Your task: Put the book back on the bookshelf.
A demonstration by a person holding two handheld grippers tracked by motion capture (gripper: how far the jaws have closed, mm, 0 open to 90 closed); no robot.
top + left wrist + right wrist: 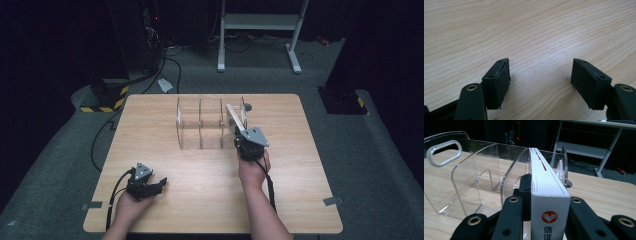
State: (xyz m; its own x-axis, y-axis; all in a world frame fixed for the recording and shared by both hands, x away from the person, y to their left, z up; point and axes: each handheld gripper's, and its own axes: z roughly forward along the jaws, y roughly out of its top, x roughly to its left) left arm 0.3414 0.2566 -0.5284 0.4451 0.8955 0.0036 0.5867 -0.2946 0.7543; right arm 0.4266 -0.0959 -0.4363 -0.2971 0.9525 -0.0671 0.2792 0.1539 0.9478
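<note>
Right tongs [549, 202] clenched on white book [547, 182] at clear rack [461, 175], left tongs [540, 75] released, empty

My right gripper [239, 134] reaches forward at arm's length, jaws clamped; my left gripper [156, 186] sits low near my body, jaws spread wide, hand [131, 202] cupped beneath it
</note>
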